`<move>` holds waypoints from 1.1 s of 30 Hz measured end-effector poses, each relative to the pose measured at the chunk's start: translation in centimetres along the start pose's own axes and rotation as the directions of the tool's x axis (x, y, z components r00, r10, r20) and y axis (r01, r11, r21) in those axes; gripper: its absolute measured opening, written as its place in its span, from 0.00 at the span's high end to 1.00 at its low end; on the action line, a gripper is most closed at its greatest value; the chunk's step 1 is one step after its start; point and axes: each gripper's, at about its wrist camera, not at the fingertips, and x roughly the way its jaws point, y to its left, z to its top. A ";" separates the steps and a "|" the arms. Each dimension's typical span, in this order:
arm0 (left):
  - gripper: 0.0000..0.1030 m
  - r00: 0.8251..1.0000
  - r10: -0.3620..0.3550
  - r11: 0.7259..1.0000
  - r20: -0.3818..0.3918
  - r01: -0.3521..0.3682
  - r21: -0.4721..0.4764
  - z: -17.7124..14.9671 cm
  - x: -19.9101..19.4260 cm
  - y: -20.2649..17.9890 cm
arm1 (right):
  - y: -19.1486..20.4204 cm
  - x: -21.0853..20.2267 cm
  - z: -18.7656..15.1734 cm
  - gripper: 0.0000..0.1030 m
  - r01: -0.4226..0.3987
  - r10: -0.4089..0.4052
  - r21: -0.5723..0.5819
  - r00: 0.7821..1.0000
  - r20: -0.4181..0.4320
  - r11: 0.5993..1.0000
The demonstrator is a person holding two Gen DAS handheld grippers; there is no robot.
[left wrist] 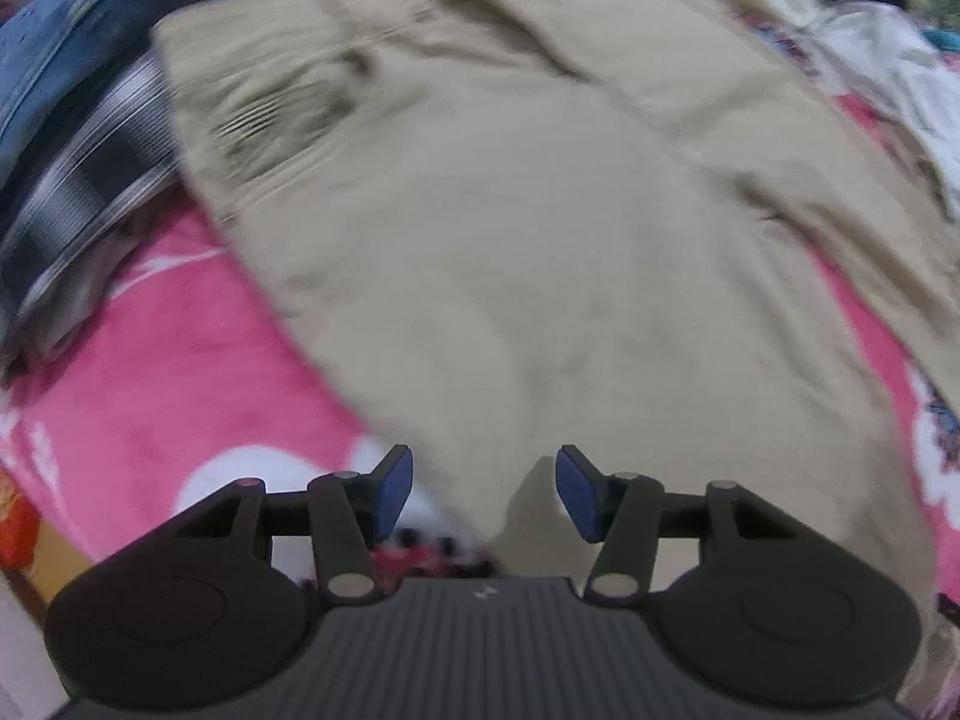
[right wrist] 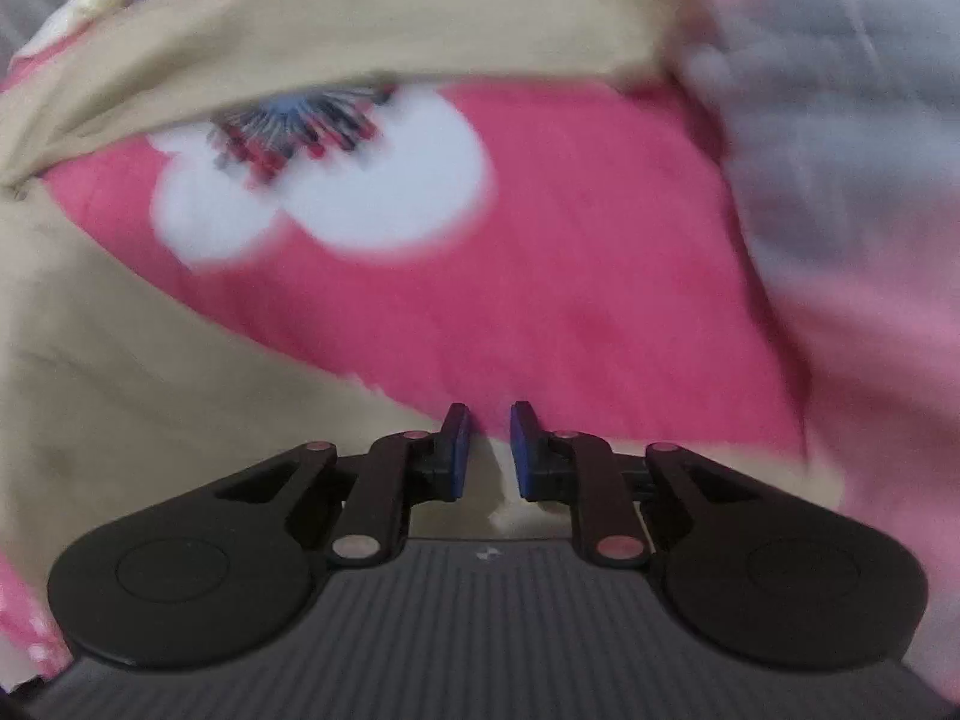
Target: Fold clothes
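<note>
A beige garment (left wrist: 510,210) lies spread over a pink blanket (left wrist: 180,372) and fills most of the left wrist view. My left gripper (left wrist: 485,492) hovers above its near edge, open, with nothing between the blue pads (left wrist: 393,495). In the right wrist view the same beige garment (right wrist: 150,390) runs along the left and folds across the top. My right gripper (right wrist: 489,453) points down where the garment's edge meets the pink blanket (right wrist: 570,300). Only a narrow gap separates its pads (right wrist: 459,456), and I see no cloth pinched in that gap. Both views are blurred by motion.
A black-and-white striped garment (left wrist: 90,180) and blue denim (left wrist: 72,18) lie left of the beige one. Pale crumpled clothes (left wrist: 888,60) sit at the far right. A grey and pink cloth (right wrist: 840,120) borders the blanket on the right. The blanket bears a white flower print (right wrist: 336,192).
</note>
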 end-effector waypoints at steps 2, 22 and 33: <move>0.48 1.000 0.016 1.000 -0.009 -0.016 0.003 0.4 0.3 1.2 | 0.7 -0.9 -0.1 0.86 0.029 -0.029 0.006 0.999 0.015 1.000; 0.54 0.896 -0.433 0.398 0.100 0.090 0.913 2.7 4.4 -31.3 | -5.7 1.7 7.6 0.48 -0.175 -0.120 0.694 0.927 0.354 0.698; 0.78 0.908 -0.406 0.327 0.103 0.039 0.944 -0.2 9.0 -36.3 | -5.4 4.5 9.5 0.94 -0.098 -0.210 0.636 0.897 0.390 0.765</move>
